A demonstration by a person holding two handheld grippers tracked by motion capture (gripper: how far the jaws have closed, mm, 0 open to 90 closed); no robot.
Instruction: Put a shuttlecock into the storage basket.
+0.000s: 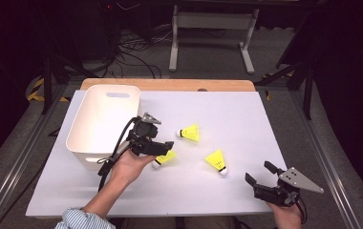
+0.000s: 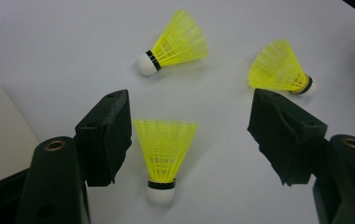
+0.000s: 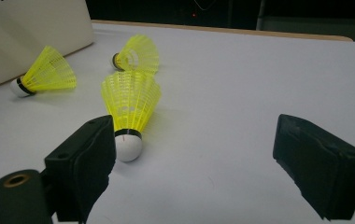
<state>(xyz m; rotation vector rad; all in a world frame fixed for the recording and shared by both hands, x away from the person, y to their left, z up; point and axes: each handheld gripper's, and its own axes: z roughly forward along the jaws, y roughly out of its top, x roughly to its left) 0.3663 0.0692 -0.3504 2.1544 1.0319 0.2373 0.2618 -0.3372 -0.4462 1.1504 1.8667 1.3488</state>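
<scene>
On the white table (image 1: 246,191) our left gripper (image 2: 189,135) hangs jaws wide, not gripping, around a yellow shuttlecock (image 2: 165,151) just right of the white bin (image 1: 86,138). It lies flat, long axis running near-left to far-right, cork near-left. Our right gripper (image 3: 199,154) is spread open too, holding nothing.

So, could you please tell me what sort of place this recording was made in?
Most likely a lab or workshop set up for recording. A white-topped table stands on a grey floor between metal rails, loose cables trail behind it, and the surroundings are dark.
</scene>
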